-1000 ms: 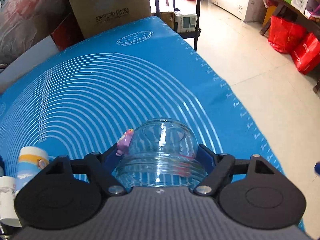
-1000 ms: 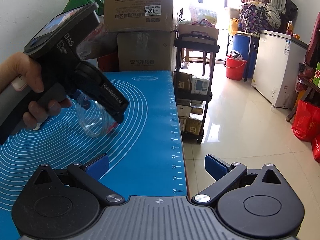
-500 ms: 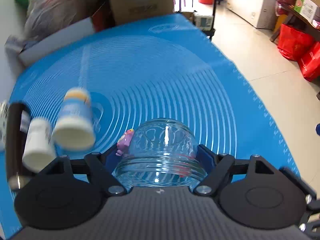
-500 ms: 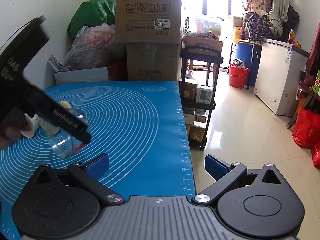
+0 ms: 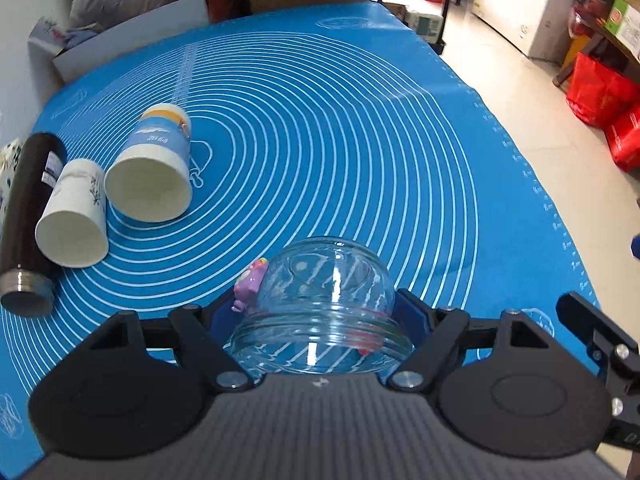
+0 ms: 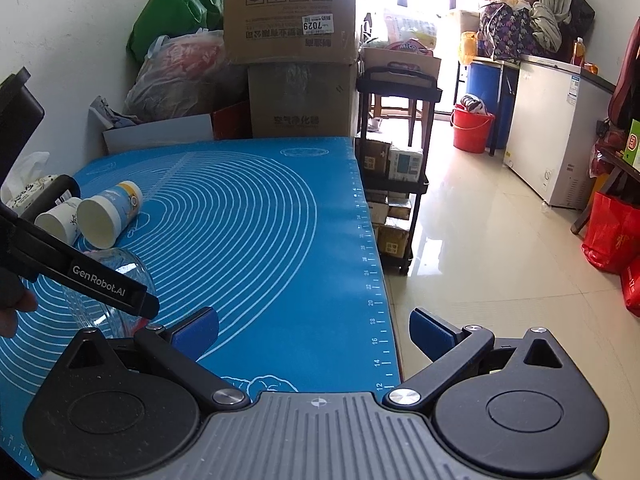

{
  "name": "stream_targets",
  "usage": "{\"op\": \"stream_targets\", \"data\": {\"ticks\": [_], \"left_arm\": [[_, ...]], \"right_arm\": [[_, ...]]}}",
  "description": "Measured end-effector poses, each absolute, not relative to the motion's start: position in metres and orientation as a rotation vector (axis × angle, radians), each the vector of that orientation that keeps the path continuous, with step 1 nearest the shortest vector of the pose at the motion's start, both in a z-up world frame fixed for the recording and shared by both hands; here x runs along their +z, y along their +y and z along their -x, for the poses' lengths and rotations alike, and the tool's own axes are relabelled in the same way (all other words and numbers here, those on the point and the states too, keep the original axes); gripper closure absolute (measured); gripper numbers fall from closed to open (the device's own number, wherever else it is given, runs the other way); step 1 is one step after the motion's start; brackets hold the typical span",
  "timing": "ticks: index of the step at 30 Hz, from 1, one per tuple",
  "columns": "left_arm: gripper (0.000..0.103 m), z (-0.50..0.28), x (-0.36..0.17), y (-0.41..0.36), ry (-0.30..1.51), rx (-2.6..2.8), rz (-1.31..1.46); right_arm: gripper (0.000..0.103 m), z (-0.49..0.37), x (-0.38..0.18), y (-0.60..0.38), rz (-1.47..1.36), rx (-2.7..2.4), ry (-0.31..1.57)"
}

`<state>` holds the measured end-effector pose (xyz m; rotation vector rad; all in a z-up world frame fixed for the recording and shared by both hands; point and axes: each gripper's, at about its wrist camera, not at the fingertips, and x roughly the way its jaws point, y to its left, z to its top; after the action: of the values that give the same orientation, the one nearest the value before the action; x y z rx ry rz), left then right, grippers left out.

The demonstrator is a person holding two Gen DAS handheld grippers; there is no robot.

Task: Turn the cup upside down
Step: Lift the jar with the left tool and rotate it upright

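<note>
A clear glass cup (image 5: 322,304) with a small purple figure on its side is held between the blue pads of my left gripper (image 5: 320,314), which is shut on it. Its rounded base points away from the camera, its mouth toward it. It hangs over the blue mat (image 5: 320,128) near the front edge. In the right wrist view the cup (image 6: 116,284) shows at lower left, partly behind the left gripper's black body. My right gripper (image 6: 314,330) is open and empty above the mat's right edge.
Two paper cups (image 5: 150,176) (image 5: 74,220) and a dark flask (image 5: 28,220) lie on their sides at the mat's left. Cardboard boxes (image 6: 288,48) and bags stand behind the table. A black shelf cart (image 6: 396,160) and open floor lie right.
The left gripper has carried the glass cup leftward and toward the front of the mat. The lying paper cups and flask have come into its view. The right gripper has stayed put.
</note>
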<state>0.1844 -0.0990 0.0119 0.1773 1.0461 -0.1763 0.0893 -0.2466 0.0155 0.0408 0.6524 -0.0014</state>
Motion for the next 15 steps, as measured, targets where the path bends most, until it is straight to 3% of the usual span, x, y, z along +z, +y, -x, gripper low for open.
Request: {"op": "stream_targets", "data": {"ticks": [8, 11, 15], "left_arm": [[0.02, -0.1839, 0.0116, -0.0962, 1.039, -0.196, -0.177], [0.013, -0.1843, 0.0132, -0.0958, 1.034, -0.194, -0.172], [0.012, -0.1854, 0.0143, -0.094, 1.038, -0.19, -0.17]], "right_arm": [[0.0, -0.0968, 0.0109, -0.24, -0.034, 0.003, 0.672], [0.0, -0.0967, 0.0106, -0.2375, -0.026, 0.01, 0.674], [0.0, -0.0967, 0.0106, -0.2379, -0.028, 0.009, 0.678]]}}
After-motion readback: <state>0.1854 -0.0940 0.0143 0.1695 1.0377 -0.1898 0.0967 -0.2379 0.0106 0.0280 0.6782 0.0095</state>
